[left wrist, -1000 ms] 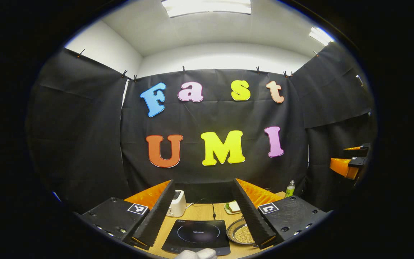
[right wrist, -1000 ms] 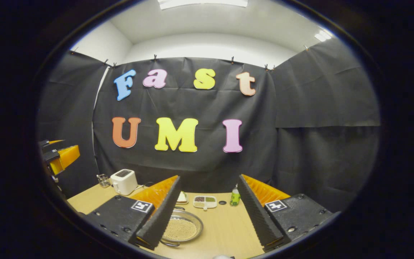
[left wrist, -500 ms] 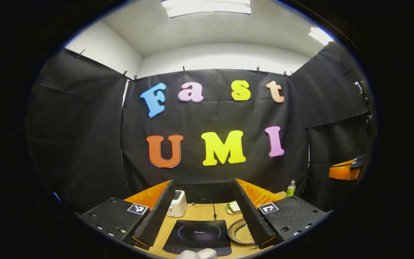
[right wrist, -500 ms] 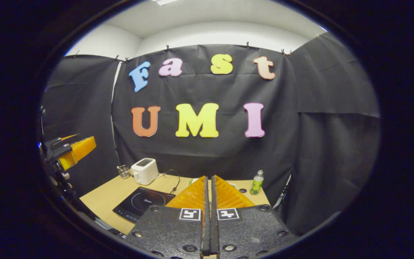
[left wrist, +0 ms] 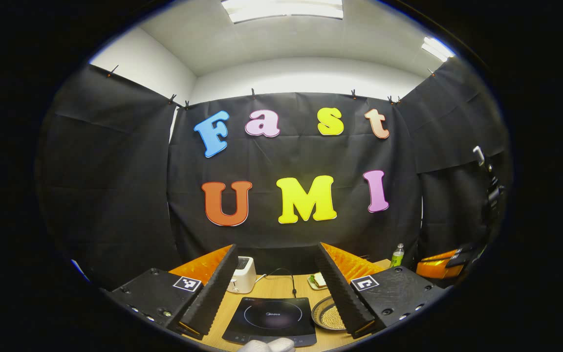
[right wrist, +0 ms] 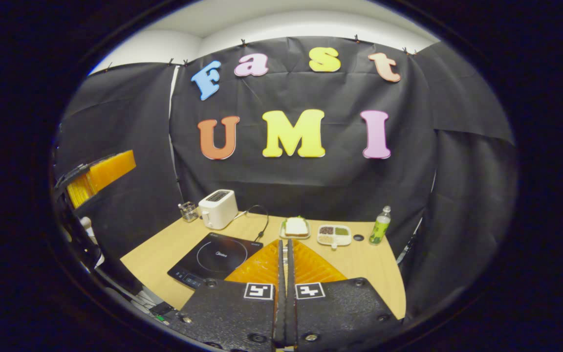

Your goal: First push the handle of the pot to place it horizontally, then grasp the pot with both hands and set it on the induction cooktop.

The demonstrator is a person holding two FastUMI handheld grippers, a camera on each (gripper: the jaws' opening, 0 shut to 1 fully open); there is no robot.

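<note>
The pot [left wrist: 329, 317] is a shallow metal pan holding small pale beads. It stands on the wooden table just right of the black induction cooktop [left wrist: 271, 318], and my left gripper's right finger hides part of it. My left gripper [left wrist: 277, 247] is open, held above the table's near side, with the cooktop between its fingers. My right gripper [right wrist: 284, 241] is shut on nothing, up above the table's near right part, and its fingers cover the table behind them. The cooktop [right wrist: 215, 256] lies left of them. Each gripper appears at the other view's edge, the right gripper [left wrist: 440, 266] and the left gripper [right wrist: 100, 173].
At the back of the table [right wrist: 164, 247] stand a white toaster [right wrist: 218, 209], a small glass [right wrist: 188, 211], a sandwich plate [right wrist: 296, 227], a divided dish [right wrist: 334, 235] and a green bottle [right wrist: 380, 225]. The cooktop's cord [left wrist: 289, 281] runs backward. A white-gloved hand [left wrist: 267, 346] is at the bottom edge.
My right gripper has shut and its view has tilted down, bringing more of the table into sight. In the left gripper view it has sunk lower. My left gripper has hardly moved.
</note>
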